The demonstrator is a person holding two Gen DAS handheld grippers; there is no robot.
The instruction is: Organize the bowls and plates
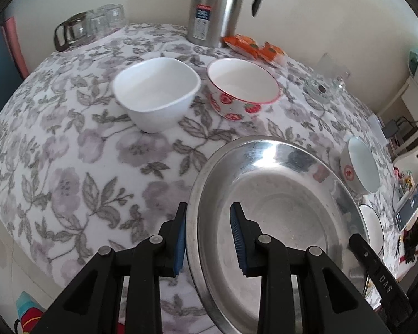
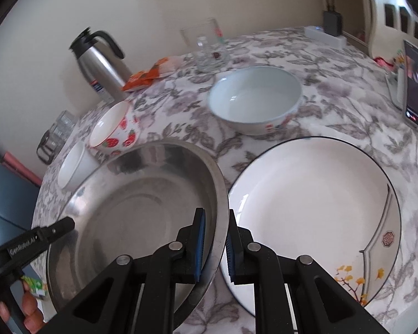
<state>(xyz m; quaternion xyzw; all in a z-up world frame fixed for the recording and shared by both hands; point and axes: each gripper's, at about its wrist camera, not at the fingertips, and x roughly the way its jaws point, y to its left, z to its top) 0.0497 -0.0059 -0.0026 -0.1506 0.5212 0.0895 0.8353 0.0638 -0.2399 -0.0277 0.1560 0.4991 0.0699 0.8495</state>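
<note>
1. The steel plate filled the lower right of the left wrist view, held over the floral tablecloth by both grippers.
2. The white plate (dark-rimmed) lay at lower right of the right wrist view, just beside the steel one.
3. The pale bowl sat upper centre there; the white bowl and strawberry bowl sat side by side at upper centre of the left view.
4. The left gripper pinched the steel rim, jaws narrow.
5. The right gripper clamped the opposite rim, nearly closed.

text: "GenRobot.AI" on left gripper's black finger, seen left of the right gripper | "DAS" on right gripper's finger | flask label: unreadable
</note>
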